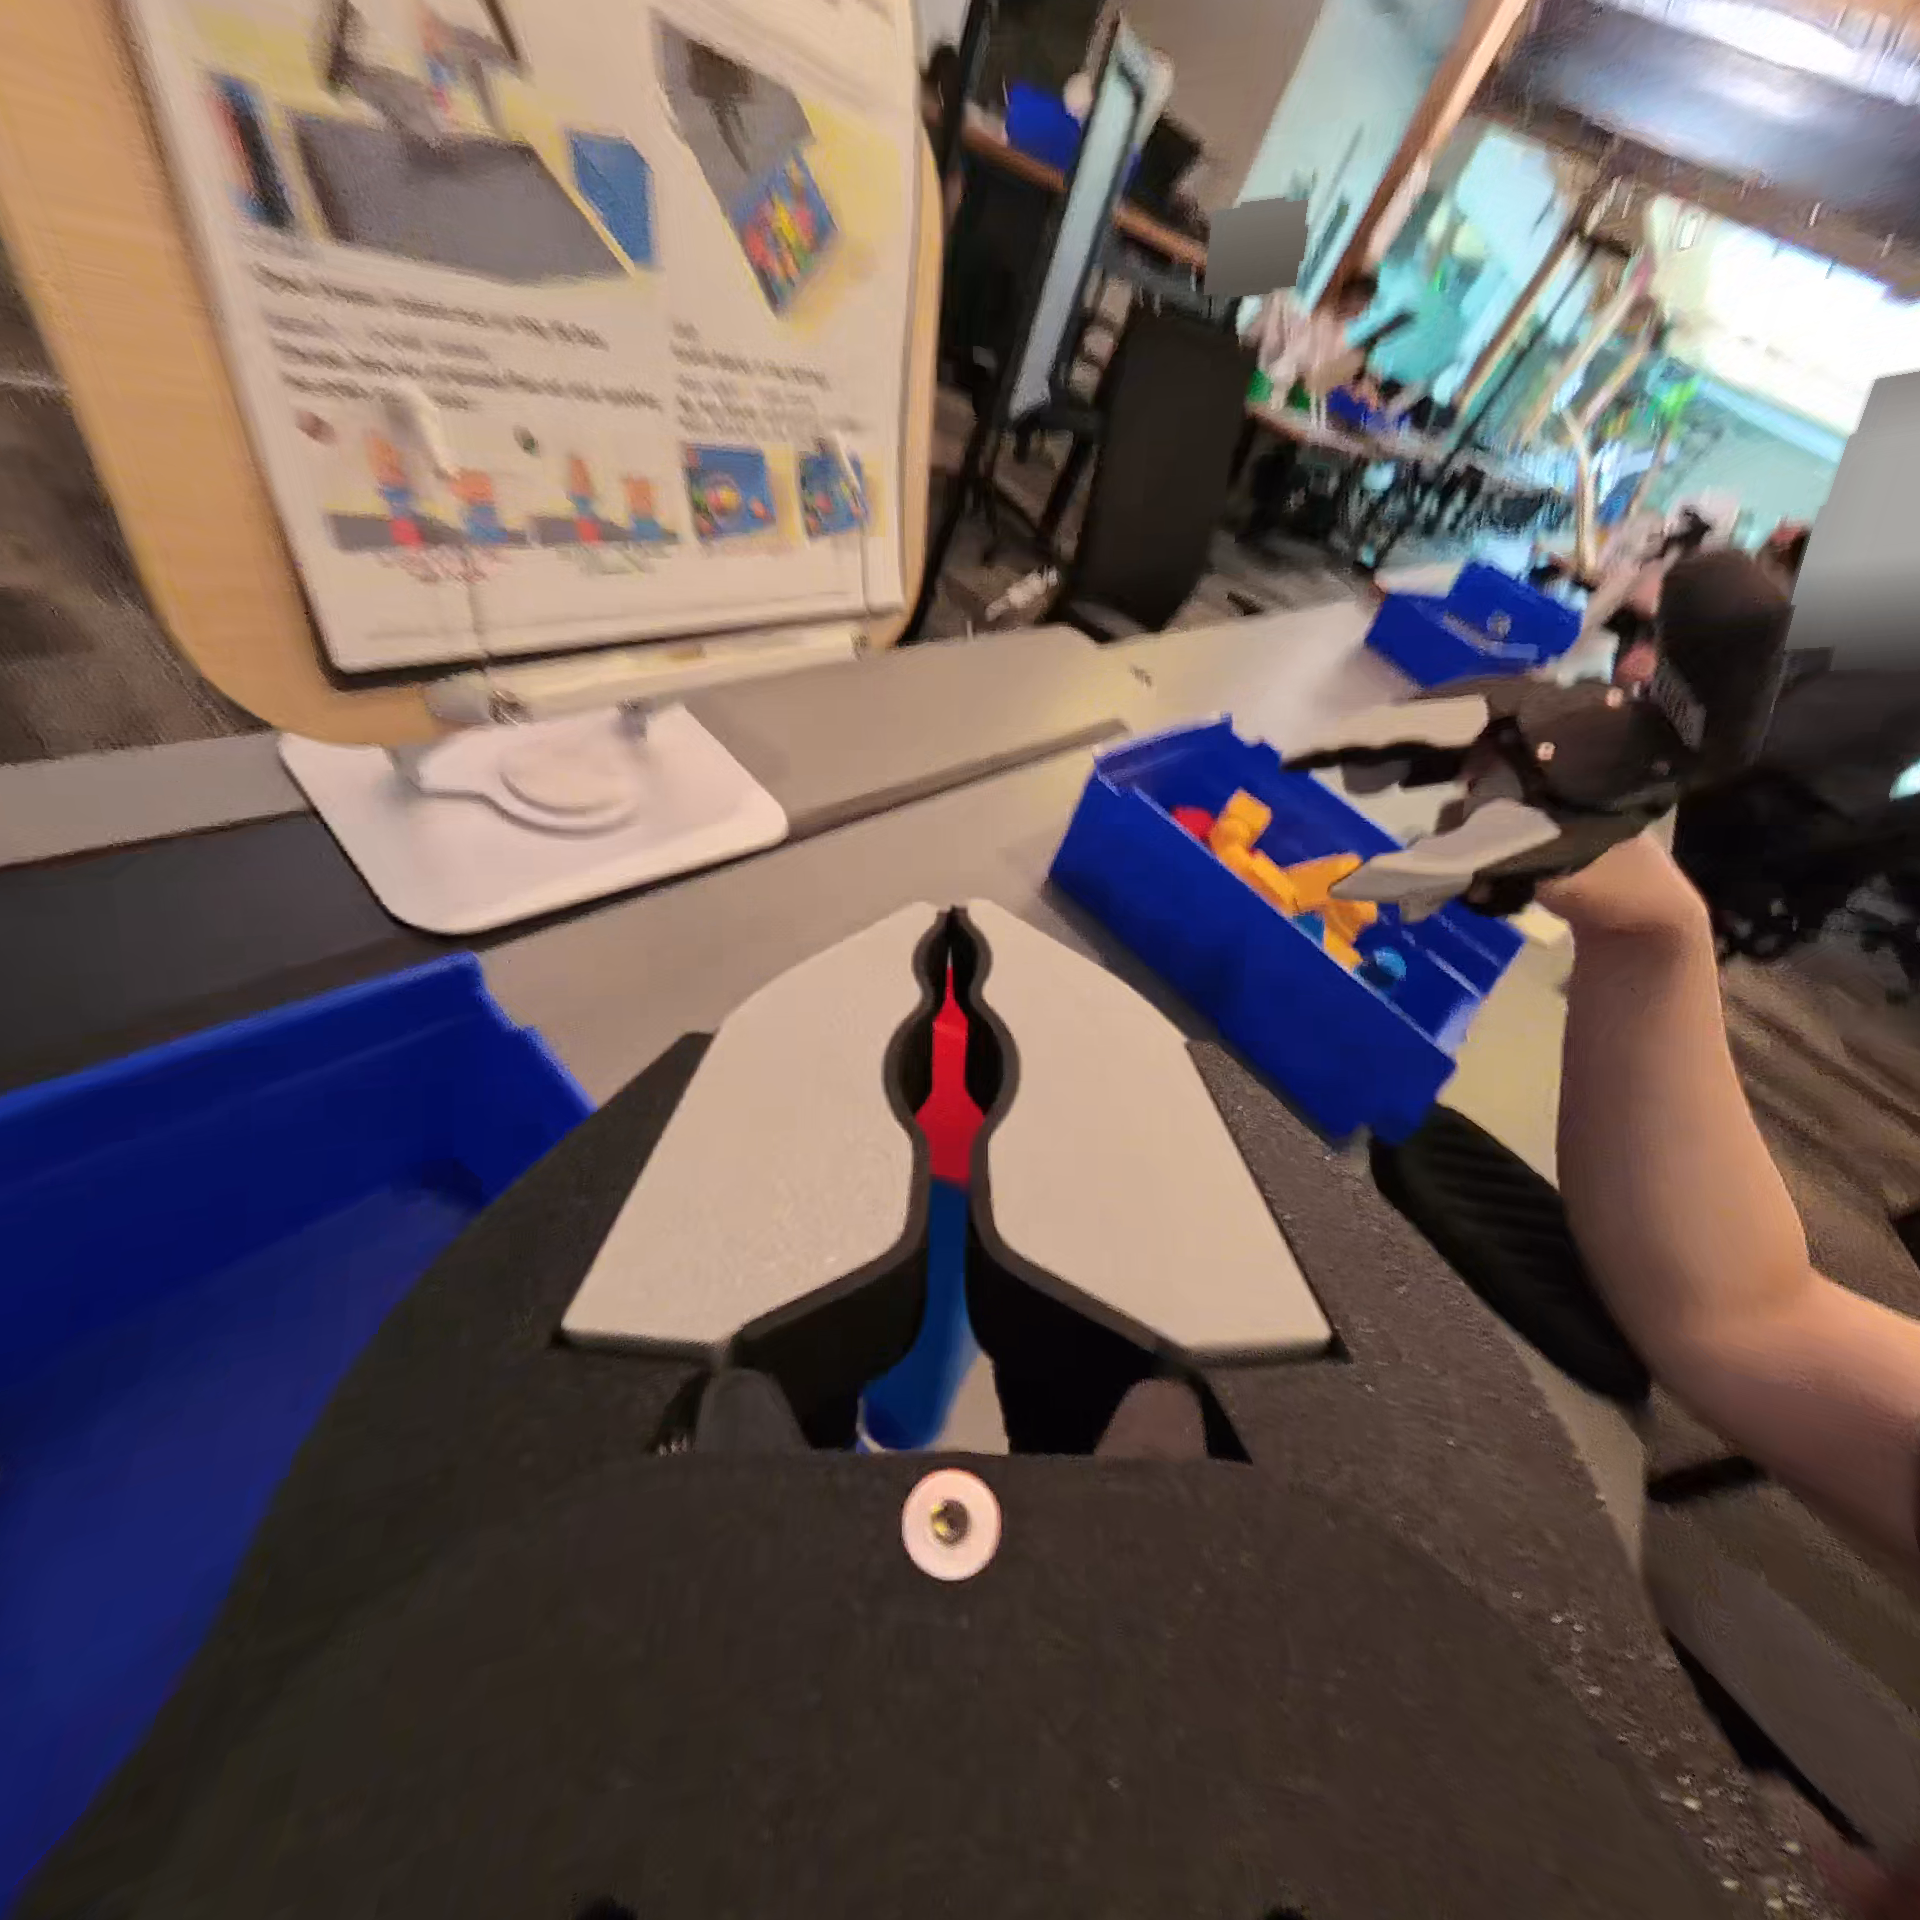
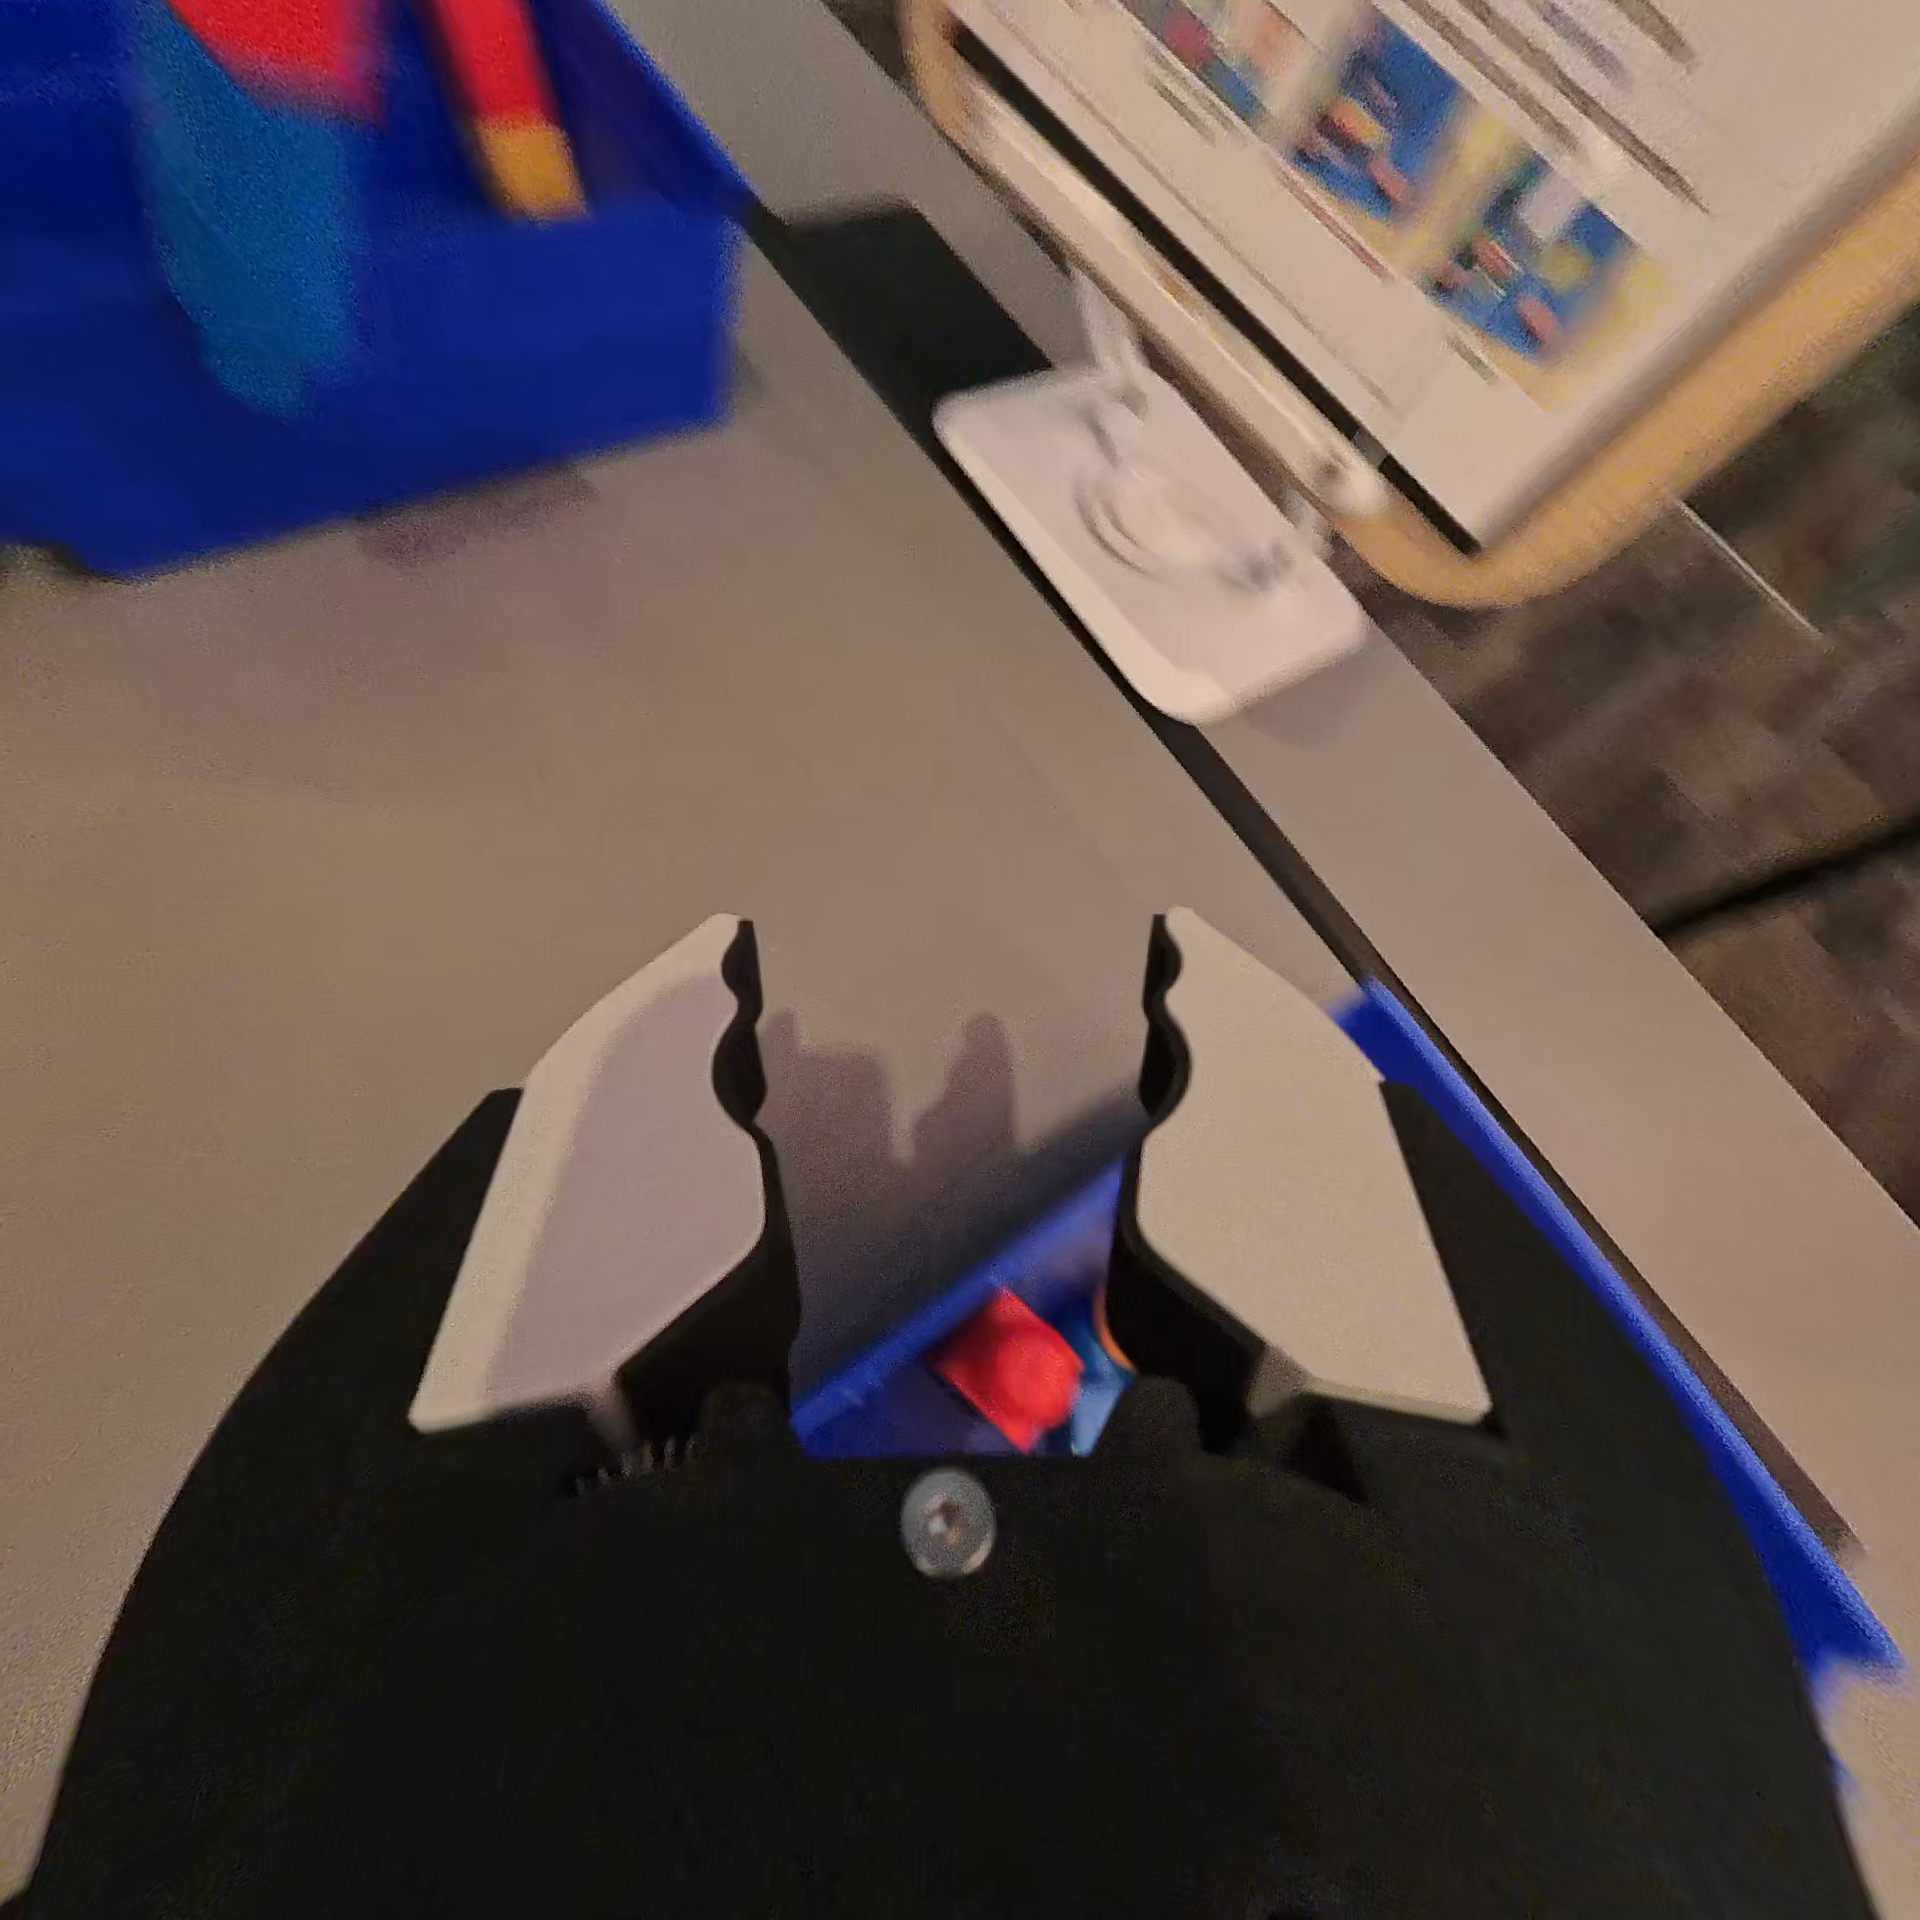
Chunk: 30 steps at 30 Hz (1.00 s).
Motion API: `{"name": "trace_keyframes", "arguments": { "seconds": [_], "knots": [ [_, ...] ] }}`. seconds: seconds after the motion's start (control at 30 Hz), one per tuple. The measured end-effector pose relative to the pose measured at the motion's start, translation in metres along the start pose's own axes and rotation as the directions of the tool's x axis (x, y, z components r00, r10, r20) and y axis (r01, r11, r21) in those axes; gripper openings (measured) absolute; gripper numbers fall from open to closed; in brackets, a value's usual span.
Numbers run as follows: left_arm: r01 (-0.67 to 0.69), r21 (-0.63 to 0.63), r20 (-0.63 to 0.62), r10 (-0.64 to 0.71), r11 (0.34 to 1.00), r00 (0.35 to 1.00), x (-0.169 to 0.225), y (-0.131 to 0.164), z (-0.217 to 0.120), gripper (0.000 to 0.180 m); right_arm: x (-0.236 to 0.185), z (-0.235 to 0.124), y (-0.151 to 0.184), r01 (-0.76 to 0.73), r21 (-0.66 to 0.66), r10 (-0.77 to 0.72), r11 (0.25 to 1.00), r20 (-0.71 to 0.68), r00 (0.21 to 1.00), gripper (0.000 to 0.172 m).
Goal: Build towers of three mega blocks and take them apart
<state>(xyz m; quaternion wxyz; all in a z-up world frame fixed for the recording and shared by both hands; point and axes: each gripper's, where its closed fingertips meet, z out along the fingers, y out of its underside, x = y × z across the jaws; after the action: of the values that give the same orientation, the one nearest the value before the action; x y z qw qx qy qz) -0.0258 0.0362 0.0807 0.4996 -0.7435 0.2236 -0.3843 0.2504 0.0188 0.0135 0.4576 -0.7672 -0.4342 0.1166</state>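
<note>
My left gripper is shut, its fingertips meeting. A red block on a blue block shows through the slit between its fingers, below them. My right gripper is open with nothing between its pads. In the left wrist view it hovers over a blue bin that holds orange blocks and red and blue ones. In the right wrist view that bin's rim and a red block show under the gripper.
A second blue bin sits at my left; it also shows in the right wrist view with red, blue and orange blocks in it. An instruction sheet stands on a white base at the table's far edge. A forearm is at the right. Across from one pair of fingers to the other is roughly 30 cm.
</note>
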Motion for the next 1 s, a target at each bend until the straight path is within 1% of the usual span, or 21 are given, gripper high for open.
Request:
{"name": "trace_keyframes", "arguments": {
  "seconds": [0.07, 0.1, 0.13, 0.17, 0.27, 0.33, 0.43, 0.57, 0.67, 0.8, 0.83, 0.87, 0.9, 0.93, 0.97, 1.0],
  "knots": [
    [-0.039, -0.112, 0.021, 0.041, 0.993, 0.999, 0.009, 0.017, 0.005, 0.0, -0.031, 0.006, -0.019, 0.059, 0.039, -0.062, 0.997, 0.08, 0.995, 0.072],
    [-0.052, -0.138, 0.035, 0.057, 0.989, 0.998, 0.01, 0.021, 0.006, 0.0, -0.043, 0.01, -0.022, 0.091, 0.032, -0.094, 0.995, 0.103, 0.99, 0.072],
    [-0.057, -0.136, 0.049, 0.064, 0.989, 0.997, 0.009, 0.021, 0.008, 0.0, -0.056, 0.015, -0.024, 0.113, 0.027, -0.115, 0.993, 0.14, 0.983, 0.072],
    [-0.064, -0.134, 0.057, 0.072, 0.989, 0.996, 0.008, 0.021, 0.009, 0.0, -0.069, 0.02, -0.024, 0.134, 0.016, -0.134, 0.991, 0.182, 0.974, 0.072],
    [-0.069, -0.164, 0.063, 0.08, 0.984, 0.995, 0.008, 0.026, 0.011, 0.0, -0.09, 0.034, -0.011, 0.187, -0.053, -0.167, 0.981, 0.263, 0.95, 0.072],
    [-0.078, -0.154, 0.052, 0.087, 0.985, 0.995, 0.013, 0.024, 0.012, 0.001, -0.109, 0.036, 0.004, 0.247, -0.089, -0.198, 0.965, 0.367, 0.909, 0.072],
    [-0.087, -0.169, 0.045, 0.095, 0.982, 0.994, 0.018, 0.025, 0.012, 0.008, -0.118, 0.038, 0.021, 0.321, -0.131, -0.24, 0.938, 0.424, 0.874, 0.072],
    [-0.096, -0.19, 0.032, 0.104, 0.977, 0.994, 0.023, 0.027, 0.012, 0.01, -0.12, 0.042, 0.03, 0.293, -0.164, -0.189, 0.942, 0.464, 0.865, 0.07],
    [-0.1, -0.207, 0.034, 0.11, 0.973, 0.993, 0.021, 0.029, 0.014, 0.012, -0.132, 0.035, 0.037, 0.301, -0.185, -0.154, 0.935, 0.552, 0.82, 0.067],
    [-0.088, -0.21, 0.024, 0.095, 0.974, 0.995, 0.021, 0.03, 0.018, 0.013, -0.132, 0.031, 0.033, 0.287, -0.179, -0.145, 0.941, 0.554, 0.82, 0.067],
    [-0.094, -0.198, -0.019, 0.092, 0.976, 0.996, 0.029, 0.028, 0.018, 0.014, -0.13, 0.028, 0.032, 0.29, -0.174, -0.155, 0.941, 0.542, 0.826, 0.067],
    [-0.111, -0.187, -0.116, 0.091, 0.976, 0.989, 0.047, 0.027, 0.017, 0.013, -0.126, 0.023, 0.031, 0.295, -0.173, -0.164, 0.94, 0.531, 0.831, 0.067],
    [-0.155, -0.181, -0.279, 0.101, 0.971, 0.955, 0.076, 0.027, 0.012, 0.012, -0.12, 0.014, 0.031, 0.295, -0.17, -0.17, 0.94, 0.517, 0.839, 0.067],
    [-0.223, -0.171, -0.475, 0.118, 0.96, 0.872, 0.113, 0.032, 0.0, 0.013, -0.111, 0.004, 0.03, 0.279, -0.155, -0.17, 0.948, 0.496, 0.852, 0.067],
    [-0.291, -0.144, -0.629, 0.14, 0.946, 0.765, 0.148, 0.038, -0.015, 0.014, -0.101, -0.008, 0.028, 0.247, -0.129, -0.159, 0.96, 0.473, 0.867, 0.067],
    [-0.364, -0.108, -0.712, 0.184, 0.925, 0.678, 0.174, 0.045, -0.025, 0.018, -0.09, -0.021, 0.026, 0.198, -0.094, -0.135, 0.976, 0.452, 0.882, 0.067]
  ]
}}
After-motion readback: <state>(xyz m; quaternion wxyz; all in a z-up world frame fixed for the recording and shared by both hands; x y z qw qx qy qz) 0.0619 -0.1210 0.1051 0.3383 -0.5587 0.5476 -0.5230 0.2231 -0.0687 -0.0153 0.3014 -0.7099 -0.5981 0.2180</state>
